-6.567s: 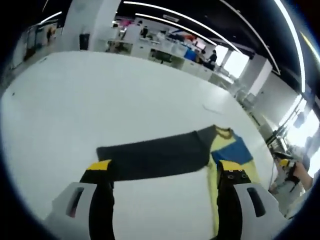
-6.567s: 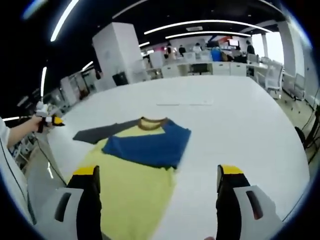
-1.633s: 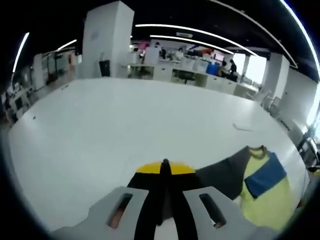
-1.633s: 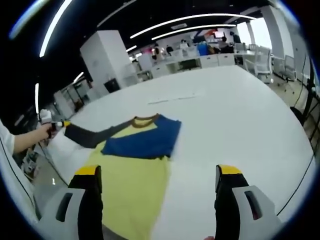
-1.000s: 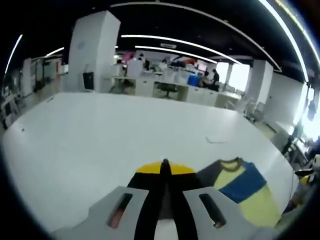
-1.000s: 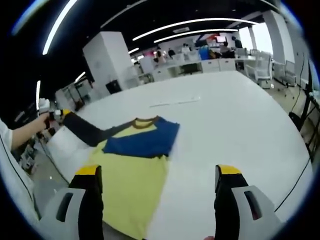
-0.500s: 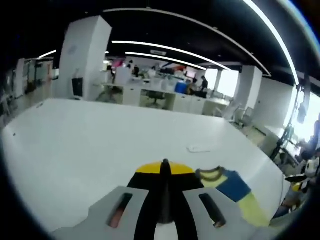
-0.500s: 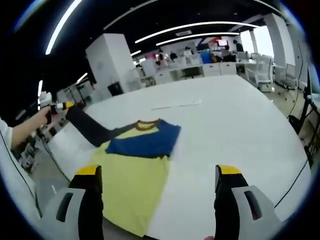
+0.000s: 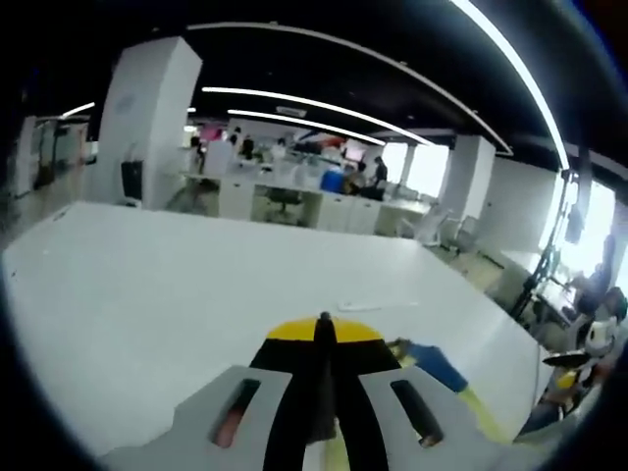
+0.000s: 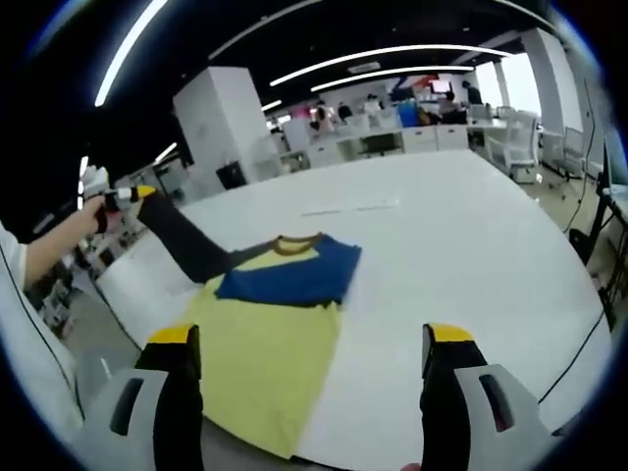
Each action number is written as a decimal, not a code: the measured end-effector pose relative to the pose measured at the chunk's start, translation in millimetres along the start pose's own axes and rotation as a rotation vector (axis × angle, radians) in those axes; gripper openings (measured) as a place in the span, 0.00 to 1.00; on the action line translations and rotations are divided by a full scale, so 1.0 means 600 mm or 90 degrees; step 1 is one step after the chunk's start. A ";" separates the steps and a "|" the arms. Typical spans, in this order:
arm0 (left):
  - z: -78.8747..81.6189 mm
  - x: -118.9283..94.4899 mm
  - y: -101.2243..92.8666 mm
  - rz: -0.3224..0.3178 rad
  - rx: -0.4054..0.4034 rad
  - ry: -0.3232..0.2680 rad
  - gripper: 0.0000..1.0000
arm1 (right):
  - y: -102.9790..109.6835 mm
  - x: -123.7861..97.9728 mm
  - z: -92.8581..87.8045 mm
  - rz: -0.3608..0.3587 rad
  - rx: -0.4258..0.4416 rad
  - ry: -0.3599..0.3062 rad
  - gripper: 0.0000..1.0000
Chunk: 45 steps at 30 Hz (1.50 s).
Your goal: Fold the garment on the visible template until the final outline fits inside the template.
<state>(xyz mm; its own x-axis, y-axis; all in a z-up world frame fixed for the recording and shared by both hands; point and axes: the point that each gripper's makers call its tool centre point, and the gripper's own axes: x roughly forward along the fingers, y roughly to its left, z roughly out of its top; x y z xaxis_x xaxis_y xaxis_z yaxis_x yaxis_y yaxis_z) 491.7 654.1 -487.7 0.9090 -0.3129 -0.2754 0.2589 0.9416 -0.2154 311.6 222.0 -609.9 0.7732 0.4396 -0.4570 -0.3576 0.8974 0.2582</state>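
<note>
One garment (image 10: 270, 324), yellow body with a blue sleeve folded across the chest and a dark sleeve (image 10: 186, 240) lifted off to the side, spread on a wide white bench (image 10: 461, 255) ahead of and between the right gripper's (image 10: 309, 368) jaws. Right jaws wide apart, holding nothing. Left gripper (image 9: 324, 339) jaws pressed together, apparently clamped on the dark sleeve's cuff; seen from the right gripper view, held up in a hand (image 10: 96, 208) far left of those jaws.

Soft, light, limp cloth by the look of it: likely to sag and drag, best taken at cuffs, hem corners or shoulder seams. Faint pale strip (image 10: 353, 208) on the bench beyond the collar, possibly a template mark. Office desks and chairs (image 10: 510, 137) well beyond the bench edge; nothing lying across the sleeve's path.
</note>
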 end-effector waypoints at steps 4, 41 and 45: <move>0.001 0.007 -0.023 -0.017 0.005 0.001 0.00 | -0.002 -0.009 -0.005 -0.005 0.002 0.000 0.93; -0.079 0.094 -0.241 -0.169 -0.083 0.083 0.00 | -0.013 -0.035 -0.008 -0.013 0.000 -0.003 0.93; -0.086 0.098 -0.264 -0.184 -0.075 0.090 0.00 | -0.016 -0.035 -0.010 -0.016 0.005 -0.004 0.92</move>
<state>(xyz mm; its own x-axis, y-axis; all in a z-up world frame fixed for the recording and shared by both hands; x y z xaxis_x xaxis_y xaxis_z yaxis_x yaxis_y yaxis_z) 487.1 480.0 -518.1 0.7470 -0.5867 -0.3127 0.4524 0.7932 -0.4076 295.6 204.1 -607.9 0.7845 0.4174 -0.4585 -0.3344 0.9076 0.2540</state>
